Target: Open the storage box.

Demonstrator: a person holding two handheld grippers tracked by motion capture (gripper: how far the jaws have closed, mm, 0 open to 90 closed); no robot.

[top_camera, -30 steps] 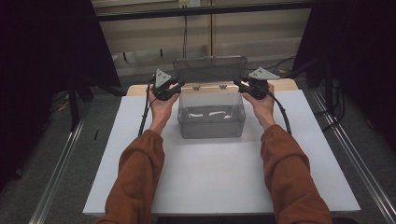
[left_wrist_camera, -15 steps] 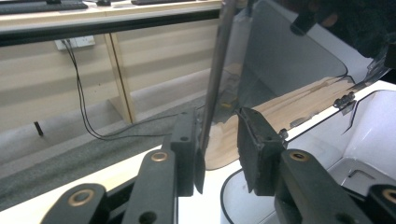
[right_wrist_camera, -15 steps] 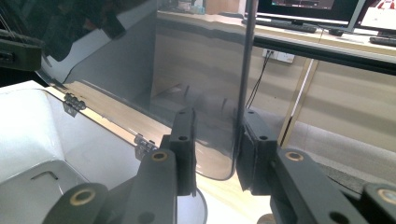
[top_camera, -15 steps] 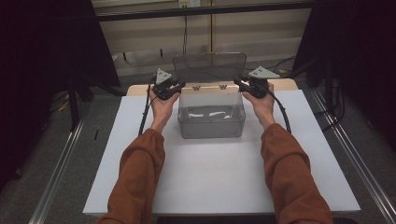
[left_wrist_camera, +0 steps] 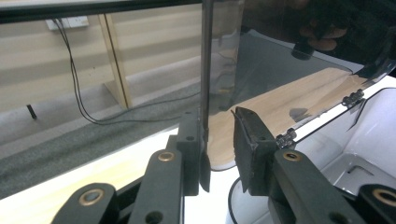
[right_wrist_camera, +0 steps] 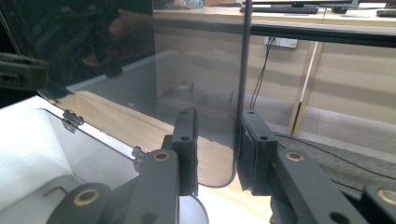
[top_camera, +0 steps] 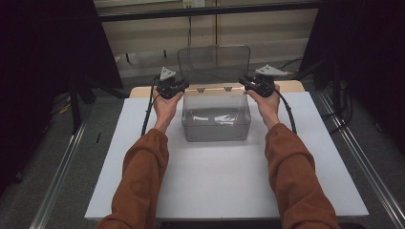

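White board (top_camera: 219, 181) in front of me, wooden tabletop (top_camera: 292, 86) strip along its far edge. Metal rail (top_camera: 62, 174) on each side, grey carpet floor (top_camera: 38, 157) beyond. Black curtain (top_camera: 43, 71) left and right. Black bar (top_camera: 215, 10) across the top. Beige wall panel behind, wall socket (left_wrist_camera: 70, 22) on it, black cable (left_wrist_camera: 77, 88) hanging down beside a wooden post (left_wrist_camera: 114, 60).

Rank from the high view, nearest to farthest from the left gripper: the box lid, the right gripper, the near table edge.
1. Lid, upright, its edge beside the left gripper.
2. Right gripper, across the box.
3. Near table edge, bottom of view.
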